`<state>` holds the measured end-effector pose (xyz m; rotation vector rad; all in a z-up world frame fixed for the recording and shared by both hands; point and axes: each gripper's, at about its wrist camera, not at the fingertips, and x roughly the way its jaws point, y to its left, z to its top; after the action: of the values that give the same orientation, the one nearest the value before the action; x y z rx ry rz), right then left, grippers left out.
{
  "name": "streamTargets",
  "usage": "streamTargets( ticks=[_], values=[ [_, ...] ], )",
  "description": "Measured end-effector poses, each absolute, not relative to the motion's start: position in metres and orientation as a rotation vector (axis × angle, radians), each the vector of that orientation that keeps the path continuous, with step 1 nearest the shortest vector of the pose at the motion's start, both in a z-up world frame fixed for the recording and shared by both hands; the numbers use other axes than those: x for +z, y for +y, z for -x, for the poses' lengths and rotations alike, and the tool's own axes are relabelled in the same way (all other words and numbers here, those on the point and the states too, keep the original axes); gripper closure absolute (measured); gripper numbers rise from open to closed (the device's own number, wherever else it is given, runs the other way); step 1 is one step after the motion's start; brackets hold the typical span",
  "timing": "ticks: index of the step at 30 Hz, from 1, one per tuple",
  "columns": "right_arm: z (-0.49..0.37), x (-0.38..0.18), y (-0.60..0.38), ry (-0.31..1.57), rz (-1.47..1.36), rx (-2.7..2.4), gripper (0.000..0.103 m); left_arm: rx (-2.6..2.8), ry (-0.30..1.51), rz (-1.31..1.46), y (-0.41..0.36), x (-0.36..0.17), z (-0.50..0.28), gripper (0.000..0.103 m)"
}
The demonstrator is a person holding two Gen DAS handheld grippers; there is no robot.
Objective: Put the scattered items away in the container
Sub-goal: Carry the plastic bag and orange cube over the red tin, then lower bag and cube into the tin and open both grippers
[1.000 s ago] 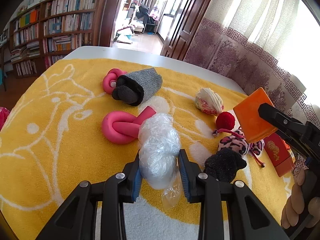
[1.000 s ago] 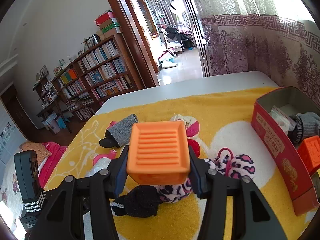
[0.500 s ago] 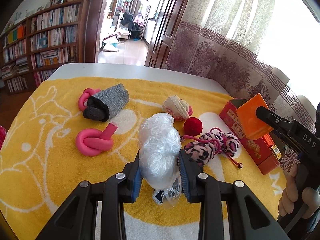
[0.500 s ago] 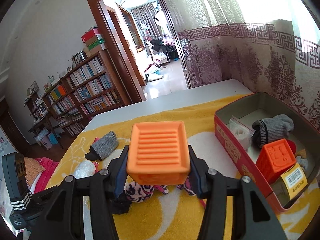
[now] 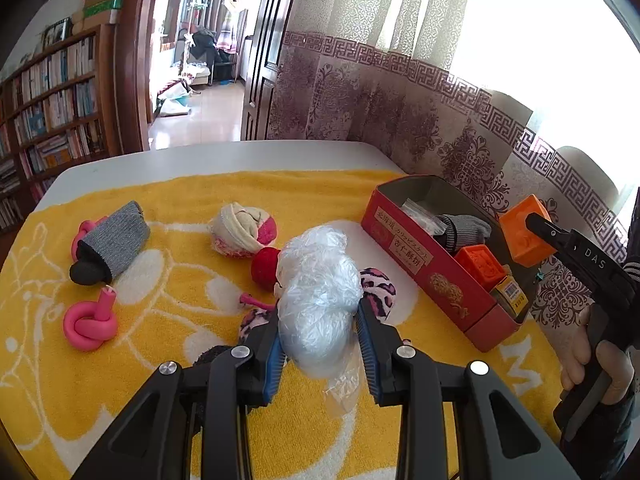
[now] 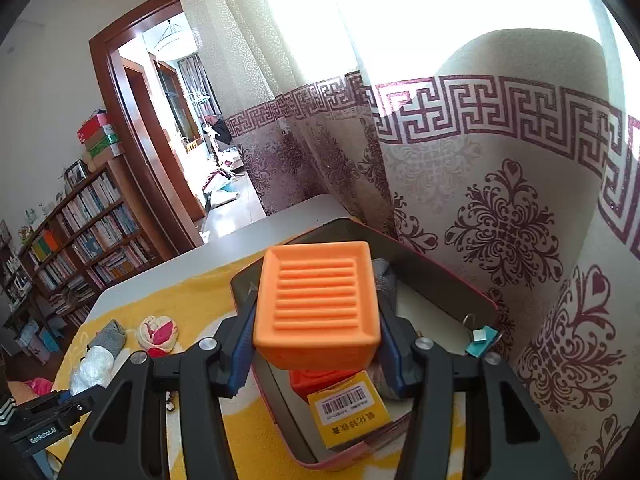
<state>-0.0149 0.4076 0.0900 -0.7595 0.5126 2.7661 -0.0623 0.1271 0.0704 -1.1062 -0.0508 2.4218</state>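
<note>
Above the red tin [image 6: 448, 276] at the towel's [image 5: 168, 384] right edge, the right gripper [image 6: 316, 344] clamps an orange block [image 6: 316, 300], ribbed face toward the camera. Next, likely: lower and release. The left gripper [image 5: 320, 344] clamps a plastic wad [image 5: 318, 296], long axis along the fingers, toward the tin.
</note>
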Motion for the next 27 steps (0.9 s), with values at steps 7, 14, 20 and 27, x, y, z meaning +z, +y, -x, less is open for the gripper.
streamTargets(
  ticks=[7,14,20,27],
  values=[
    [0.020,0.078,0.433,0.449,0.776,2.708,0.046,2.374,0.026,1.070,0.179,0.081,0.072,0.069],
    [0.020,0.068,0.449,0.518,0.761,2.675,0.045,2.351,0.058,1.045,0.219,0.090,0.092,0.069],
    [0.005,0.077,0.449,0.542,0.656,2.693,0.044,2.327,0.068,1.036,0.253,0.094,0.116,0.069],
    [0.001,0.082,0.433,0.470,0.628,2.719,0.042,2.288,0.112,1.029,0.296,0.090,0.138,0.069]
  ],
)
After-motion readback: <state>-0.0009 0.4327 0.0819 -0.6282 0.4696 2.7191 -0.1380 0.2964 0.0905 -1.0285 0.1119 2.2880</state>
